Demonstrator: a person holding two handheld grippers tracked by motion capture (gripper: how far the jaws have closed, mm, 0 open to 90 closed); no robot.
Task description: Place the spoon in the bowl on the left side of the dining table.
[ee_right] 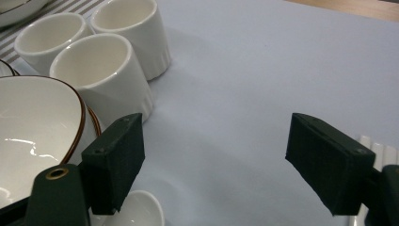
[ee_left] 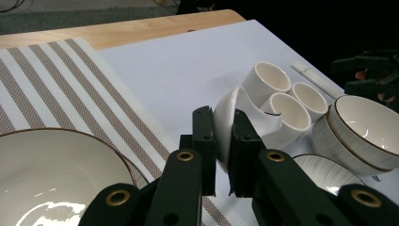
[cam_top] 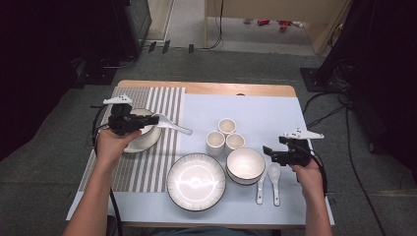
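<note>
Spoon is pointing its handle away from the small bowl while being clamped by the left gripper just above that bowl's rim.

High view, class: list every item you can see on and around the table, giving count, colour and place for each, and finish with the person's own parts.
Striped placemat: one, brown and white, table's left side.
Bowl on the placemat: one, white, beneath the left gripper.
Held spoon: one, white, clamped in the left gripper above the placemat.
Plate: one, white, dark rim, front centre.
Cups: three, white, clustered behind the plate.
Bowl beside the plate: one, white, brown rim, right of the plate.
Spoons on the table: two, white, right of that bowl.
Left gripper: one, black, shut on the spoon.
Right gripper: one, black, open, near the lying spoons.
</note>
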